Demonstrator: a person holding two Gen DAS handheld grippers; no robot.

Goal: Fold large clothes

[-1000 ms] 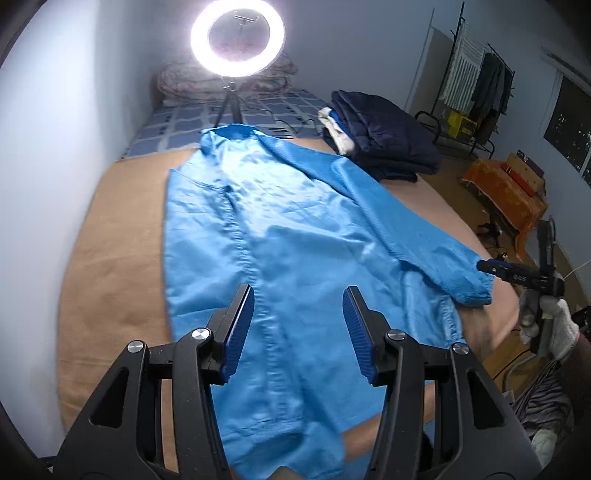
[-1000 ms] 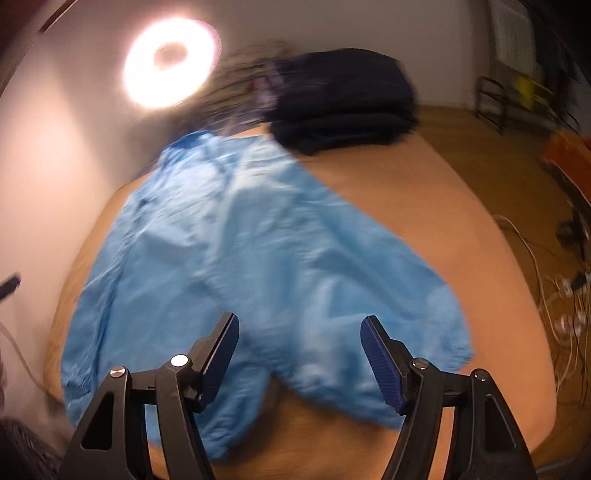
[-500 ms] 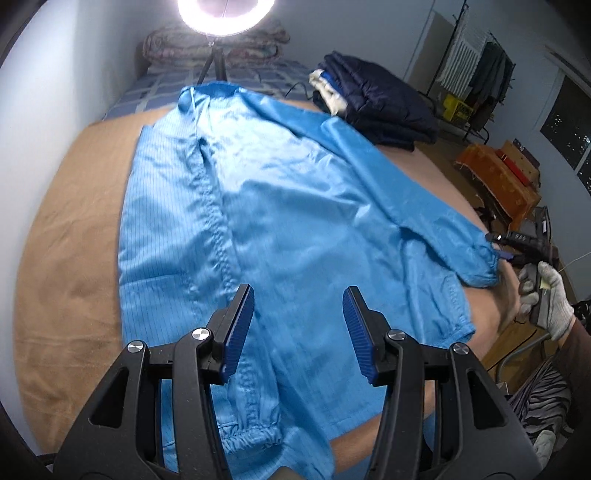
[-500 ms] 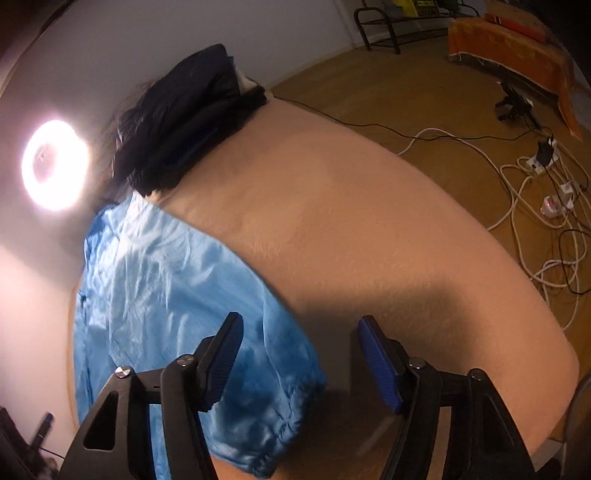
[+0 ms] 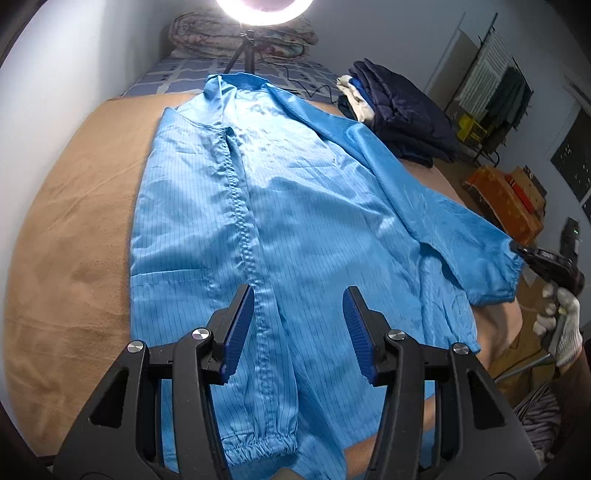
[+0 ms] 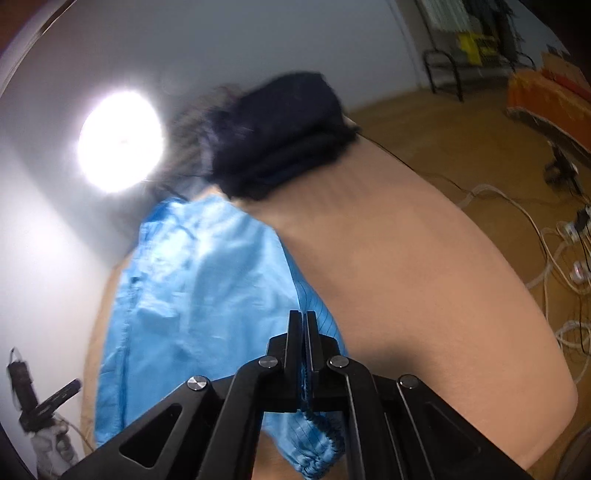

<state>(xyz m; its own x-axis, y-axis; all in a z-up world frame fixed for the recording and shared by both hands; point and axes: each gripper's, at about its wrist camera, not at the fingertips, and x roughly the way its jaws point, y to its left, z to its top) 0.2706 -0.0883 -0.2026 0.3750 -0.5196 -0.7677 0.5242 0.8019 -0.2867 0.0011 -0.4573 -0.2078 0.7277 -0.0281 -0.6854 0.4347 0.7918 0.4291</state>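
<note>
A large blue zip-front coat [image 5: 295,206] lies spread flat on the brown bed cover [image 5: 74,240], collar at the far end. My left gripper [image 5: 299,325] is open above the coat's lower front, and the zip runs between its fingers, which grip nothing. The coat's right sleeve stretches to the right, ending in a gathered cuff [image 5: 491,273]. My right gripper [image 6: 303,321] is shut on that sleeve near the cuff [image 6: 317,450], with blue cloth pinched between its pads. In the left wrist view it shows at the cuff's edge [image 5: 517,249], held by a gloved hand [image 5: 561,321].
A stack of dark folded clothes [image 5: 402,110] sits at the bed's far right corner. A ring light [image 5: 264,7] on a tripod and a rolled quilt [image 5: 207,33] stand at the head. Cables [image 6: 565,240], an orange box [image 5: 506,199] and a drying rack [image 5: 491,81] are beside the bed.
My right gripper has swung from above the coat to the sleeve end and shut on it. My left gripper has sunk closer to the coat, still open.
</note>
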